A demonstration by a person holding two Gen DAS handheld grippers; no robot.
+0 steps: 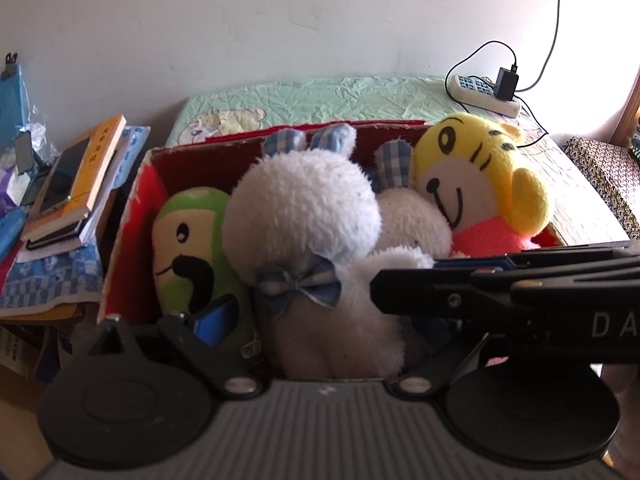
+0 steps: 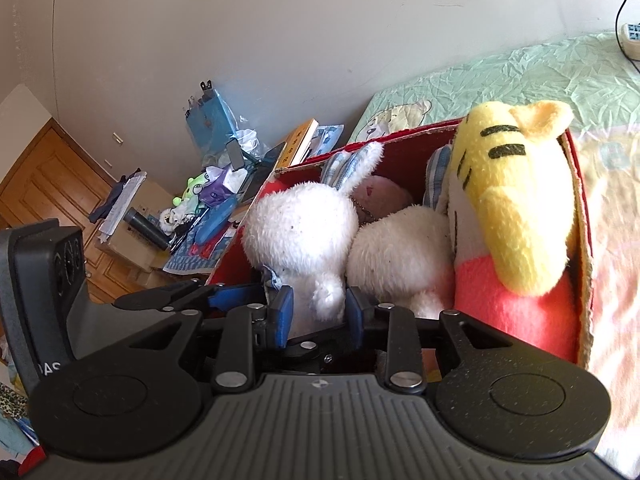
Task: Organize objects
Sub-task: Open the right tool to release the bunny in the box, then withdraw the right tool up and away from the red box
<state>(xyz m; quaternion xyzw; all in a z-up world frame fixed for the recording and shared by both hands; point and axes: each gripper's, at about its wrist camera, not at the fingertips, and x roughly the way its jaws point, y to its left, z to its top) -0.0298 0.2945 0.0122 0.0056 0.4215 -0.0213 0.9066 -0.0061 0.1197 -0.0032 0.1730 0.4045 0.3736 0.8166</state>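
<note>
A red cardboard box [image 1: 132, 216] on the bed holds several plush toys: a green one [image 1: 188, 248], a white rabbit [image 1: 300, 208] with a blue bow, a second white plush [image 1: 412, 220] and a yellow tiger [image 1: 480, 168]. My left gripper [image 1: 320, 320] is open, its jaws wide on either side of the rabbit's body; one blue pad [image 1: 212, 316] lies against the green toy. The right gripper's black body [image 1: 500, 292] hides the other finger. My right gripper [image 2: 318, 314] is shut on the rabbit [image 2: 300, 224], gripping a small white limb. The tiger [image 2: 512, 200] leans on the box's right wall [image 2: 580, 200].
The box sits on a bed with a crinkled green sheet [image 1: 340, 96]. A power strip [image 1: 484, 94] with a charger and cable lies at the back right. Books with a phone on top [image 1: 72, 184] are stacked left of the box. A cluttered floor and wooden door [image 2: 48, 168] lie further left.
</note>
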